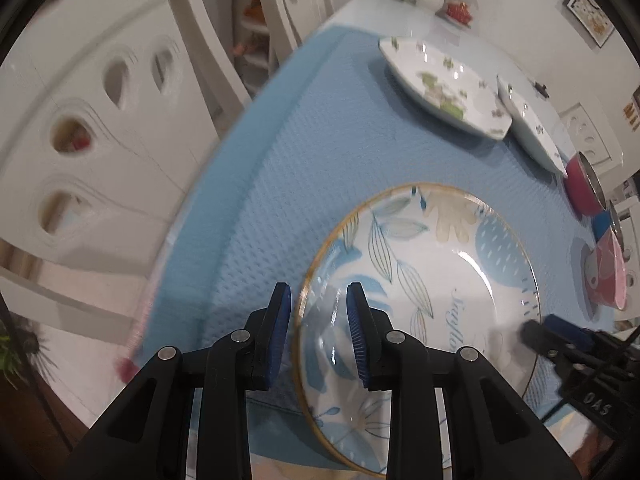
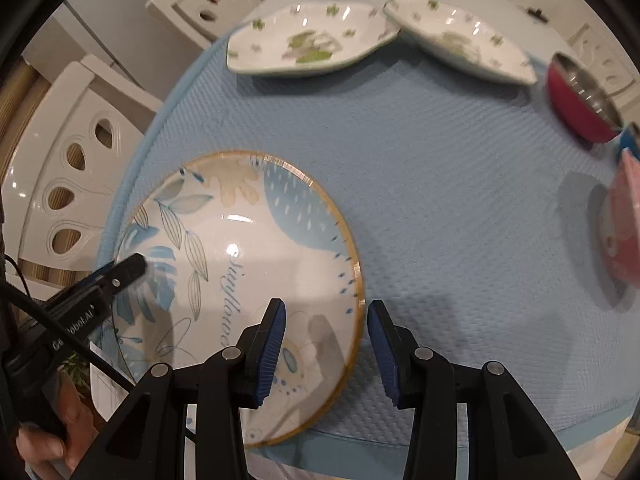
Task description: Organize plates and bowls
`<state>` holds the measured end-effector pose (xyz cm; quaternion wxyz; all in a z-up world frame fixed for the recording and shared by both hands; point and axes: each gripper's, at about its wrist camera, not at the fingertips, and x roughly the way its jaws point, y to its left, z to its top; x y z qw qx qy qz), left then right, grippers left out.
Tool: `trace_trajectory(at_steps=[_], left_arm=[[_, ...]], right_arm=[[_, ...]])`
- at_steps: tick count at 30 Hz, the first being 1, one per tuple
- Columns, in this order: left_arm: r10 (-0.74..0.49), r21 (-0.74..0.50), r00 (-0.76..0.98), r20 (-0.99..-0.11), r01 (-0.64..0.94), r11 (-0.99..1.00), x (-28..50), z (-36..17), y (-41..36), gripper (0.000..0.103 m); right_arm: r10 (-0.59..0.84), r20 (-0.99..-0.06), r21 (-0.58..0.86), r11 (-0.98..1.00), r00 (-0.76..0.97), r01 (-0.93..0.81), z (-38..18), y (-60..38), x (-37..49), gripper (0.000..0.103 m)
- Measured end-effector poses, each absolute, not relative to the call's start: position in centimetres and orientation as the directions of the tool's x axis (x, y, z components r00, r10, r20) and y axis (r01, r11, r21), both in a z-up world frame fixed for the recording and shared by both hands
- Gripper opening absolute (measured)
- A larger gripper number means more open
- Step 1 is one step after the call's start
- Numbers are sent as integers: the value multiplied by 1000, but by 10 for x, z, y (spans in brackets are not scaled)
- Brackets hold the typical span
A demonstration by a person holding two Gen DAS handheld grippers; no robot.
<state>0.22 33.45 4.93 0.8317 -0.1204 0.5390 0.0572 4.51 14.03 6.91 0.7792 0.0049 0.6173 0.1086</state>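
Pink bowl (image 1: 608, 276) reads sharply only from the left wrist.

The left hand-held gripper (image 1: 318, 334) points steeply down, its blue pads clamped close on a plate's rim. The right hand-held gripper (image 2: 327, 350) also points steeply down, jaws parted, pads touching nothing. A hand (image 2: 48, 444) grips the left handle.

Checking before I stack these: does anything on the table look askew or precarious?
Yes: the round leaf-print plate juts past the blue mat's near edge, with both grippers straddling its rim. Nothing looks spilled or broken.
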Motion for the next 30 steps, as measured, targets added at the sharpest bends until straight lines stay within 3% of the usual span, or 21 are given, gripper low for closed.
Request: trace_trajectory(at_steps=[9, 12, 14, 15, 18, 26, 30], left_arm=[[-61, -123, 560, -826, -74, 990, 5, 121, 291, 29], [-100, -112, 595, -798, 16, 994, 10, 138, 259, 38], [-141, -125, 605, -784, 69, 990, 14, 144, 240, 40], [-166, -138, 603, -780, 93, 986, 17, 146, 230, 47], [-203, -169, 603, -772, 113, 979, 25, 148, 210, 62], [-143, -145, 593, -792, 46, 988, 31, 149, 190, 62], [-89, -99, 599, -796, 17, 995, 28, 150, 189, 62]], right_arm=[[44, -922, 32, 999, 384, -37, 105, 71, 32, 42], [-6, -911, 2, 1000, 412, 18, 113, 44, 30, 42], [-29, -907, -16, 999, 420, 36, 115, 33, 30, 49], [-40, -906, -25, 999, 422, 39, 115, 29, 29, 57], [-54, -902, -37, 998, 429, 47, 109, 20, 28, 59], [-84, -895, -88, 996, 438, 12, 55, 28, 52, 60], [-26, -897, -30, 1000, 441, -1, 39, 26, 68, 60]])
